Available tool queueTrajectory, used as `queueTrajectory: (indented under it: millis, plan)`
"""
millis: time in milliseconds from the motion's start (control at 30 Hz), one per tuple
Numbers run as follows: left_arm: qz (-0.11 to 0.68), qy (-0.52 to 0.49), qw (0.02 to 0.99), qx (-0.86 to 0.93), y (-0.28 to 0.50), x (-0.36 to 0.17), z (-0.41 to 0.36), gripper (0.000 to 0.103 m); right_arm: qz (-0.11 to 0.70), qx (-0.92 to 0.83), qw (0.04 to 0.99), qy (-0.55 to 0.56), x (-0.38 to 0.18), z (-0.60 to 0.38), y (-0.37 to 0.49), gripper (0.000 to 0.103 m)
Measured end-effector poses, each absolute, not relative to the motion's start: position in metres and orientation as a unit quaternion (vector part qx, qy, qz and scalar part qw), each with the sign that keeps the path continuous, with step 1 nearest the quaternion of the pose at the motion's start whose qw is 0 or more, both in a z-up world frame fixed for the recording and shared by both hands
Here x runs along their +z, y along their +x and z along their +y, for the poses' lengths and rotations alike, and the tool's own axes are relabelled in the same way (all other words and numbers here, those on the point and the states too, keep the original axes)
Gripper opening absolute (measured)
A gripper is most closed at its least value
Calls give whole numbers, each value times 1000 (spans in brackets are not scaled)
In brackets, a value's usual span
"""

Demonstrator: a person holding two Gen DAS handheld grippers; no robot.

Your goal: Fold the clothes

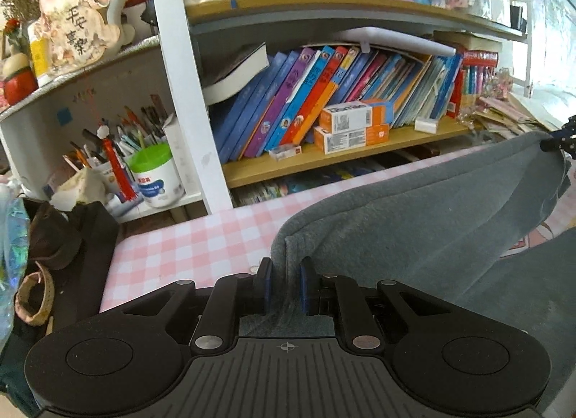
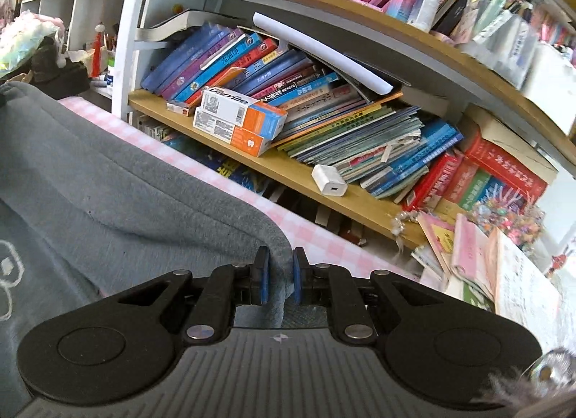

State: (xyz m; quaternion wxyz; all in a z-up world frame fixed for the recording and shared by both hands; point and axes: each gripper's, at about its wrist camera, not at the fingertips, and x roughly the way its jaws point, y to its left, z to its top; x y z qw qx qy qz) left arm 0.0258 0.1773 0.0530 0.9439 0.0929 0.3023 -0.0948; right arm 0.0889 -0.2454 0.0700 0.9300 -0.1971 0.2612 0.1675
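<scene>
The left gripper (image 1: 285,283) is clamped on a folded edge of the grey garment (image 1: 414,209), its blue-padded fingers narrowed with the cloth pinched between them. The right gripper (image 2: 277,279) is likewise closed on another edge of the grey garment (image 2: 108,184), fabric bunched between its pads. The cloth stretches between both grippers, lifted above the pink-checked worktop (image 1: 201,238). Behind stands a bookshelf (image 2: 324,180) crowded with leaning books.
</scene>
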Motion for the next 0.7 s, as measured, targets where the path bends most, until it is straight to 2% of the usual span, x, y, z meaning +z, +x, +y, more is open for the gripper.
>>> queueTrajectory:
  millis: [467, 700]
  plan:
    - [296, 69, 948, -98, -33, 46, 171, 15, 283, 152, 929, -184, 58, -255, 21, 9]
    - [331, 38, 938, -98, -64, 22, 169, 16, 331, 151, 915, -176, 34, -258, -22, 9]
